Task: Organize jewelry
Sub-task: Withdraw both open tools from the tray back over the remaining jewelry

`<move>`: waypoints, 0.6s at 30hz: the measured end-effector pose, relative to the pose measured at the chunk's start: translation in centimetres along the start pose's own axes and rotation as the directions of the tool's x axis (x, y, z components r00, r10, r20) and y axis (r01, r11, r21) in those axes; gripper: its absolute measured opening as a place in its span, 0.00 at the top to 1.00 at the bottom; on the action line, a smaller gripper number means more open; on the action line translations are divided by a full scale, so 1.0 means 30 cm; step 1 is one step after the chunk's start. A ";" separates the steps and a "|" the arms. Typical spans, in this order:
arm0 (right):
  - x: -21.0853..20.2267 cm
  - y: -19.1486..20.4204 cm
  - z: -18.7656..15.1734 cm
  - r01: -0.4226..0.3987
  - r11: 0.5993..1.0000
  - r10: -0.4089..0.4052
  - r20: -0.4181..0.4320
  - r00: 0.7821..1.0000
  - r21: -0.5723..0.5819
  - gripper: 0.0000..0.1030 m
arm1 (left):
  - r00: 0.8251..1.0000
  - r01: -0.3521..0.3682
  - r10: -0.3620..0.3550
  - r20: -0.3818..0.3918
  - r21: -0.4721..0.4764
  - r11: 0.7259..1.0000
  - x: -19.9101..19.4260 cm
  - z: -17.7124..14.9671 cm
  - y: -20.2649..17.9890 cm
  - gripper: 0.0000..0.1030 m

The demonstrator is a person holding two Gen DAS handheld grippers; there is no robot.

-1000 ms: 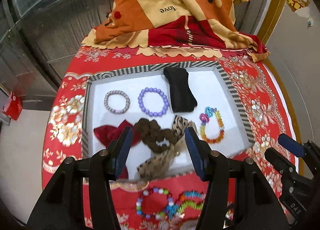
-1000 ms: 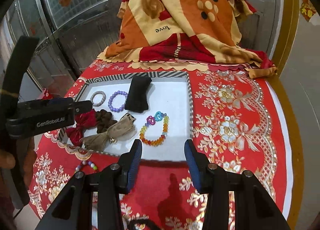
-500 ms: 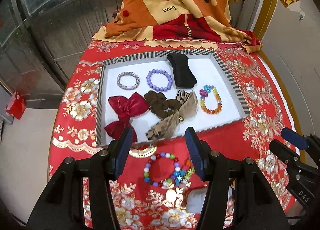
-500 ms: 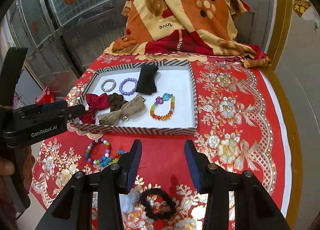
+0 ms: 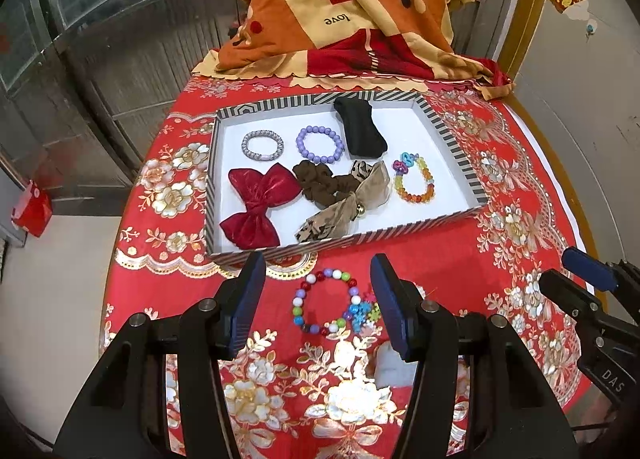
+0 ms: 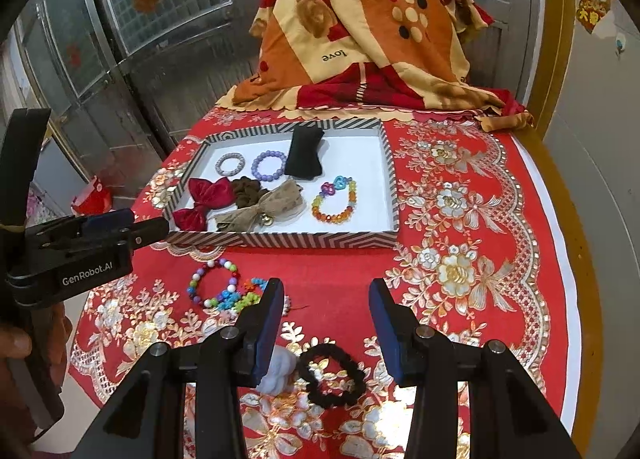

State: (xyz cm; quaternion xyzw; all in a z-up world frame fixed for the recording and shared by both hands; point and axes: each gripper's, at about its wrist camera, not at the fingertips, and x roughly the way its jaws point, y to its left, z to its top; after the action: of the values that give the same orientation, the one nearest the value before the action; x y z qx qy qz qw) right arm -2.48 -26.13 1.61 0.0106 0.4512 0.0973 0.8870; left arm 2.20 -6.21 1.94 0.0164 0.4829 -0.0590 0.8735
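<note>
A striped-rim tray (image 5: 456,147) (image 6: 280,240) holds a grey bracelet (image 5: 263,145), a purple bead bracelet (image 5: 320,144), a black cloth (image 5: 362,128), a red bow (image 5: 258,205), a brown scrunchie (image 5: 320,183), a tan bow (image 5: 348,203) and an orange bead bracelet (image 5: 414,179). In front of it on the red cloth lie a multicoloured bead bracelet (image 5: 324,301) (image 6: 214,283) and a snowflake-bead bracelet (image 5: 364,313). My left gripper (image 5: 318,299) is open above them. My right gripper (image 6: 326,323) is open above a black scrunchie (image 6: 332,377) and a white puff (image 6: 276,373).
A red floral tablecloth (image 6: 460,259) covers the round table. A folded orange and red blanket (image 5: 352,15) lies at the far edge behind the tray. Metal doors stand to the left. The other gripper shows at each view's side (image 6: 80,247).
Both grippers have pulled back from the tray toward the table's near edge. The loose bracelets, black scrunchie and white puff have come into view. Both stay open.
</note>
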 end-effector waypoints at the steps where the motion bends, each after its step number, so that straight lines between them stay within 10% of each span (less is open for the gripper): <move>1: -0.003 0.005 -0.003 0.000 1.000 0.000 -0.002 1.000 -0.003 0.59 | 1.000 0.000 0.000 -0.001 0.000 1.000 -0.003 -0.004 0.002 0.48; 18: -0.044 0.032 -0.025 0.034 0.999 -0.034 -0.001 0.999 0.014 0.59 | 1.000 0.019 -0.019 0.002 -0.004 1.000 -0.038 -0.045 0.006 0.48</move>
State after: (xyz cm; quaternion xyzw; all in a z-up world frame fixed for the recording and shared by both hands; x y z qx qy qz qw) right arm -3.99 -25.49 2.33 0.0090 0.4524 0.0793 0.8882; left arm 0.47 -5.82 2.18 0.0099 0.4824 -0.0665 0.8734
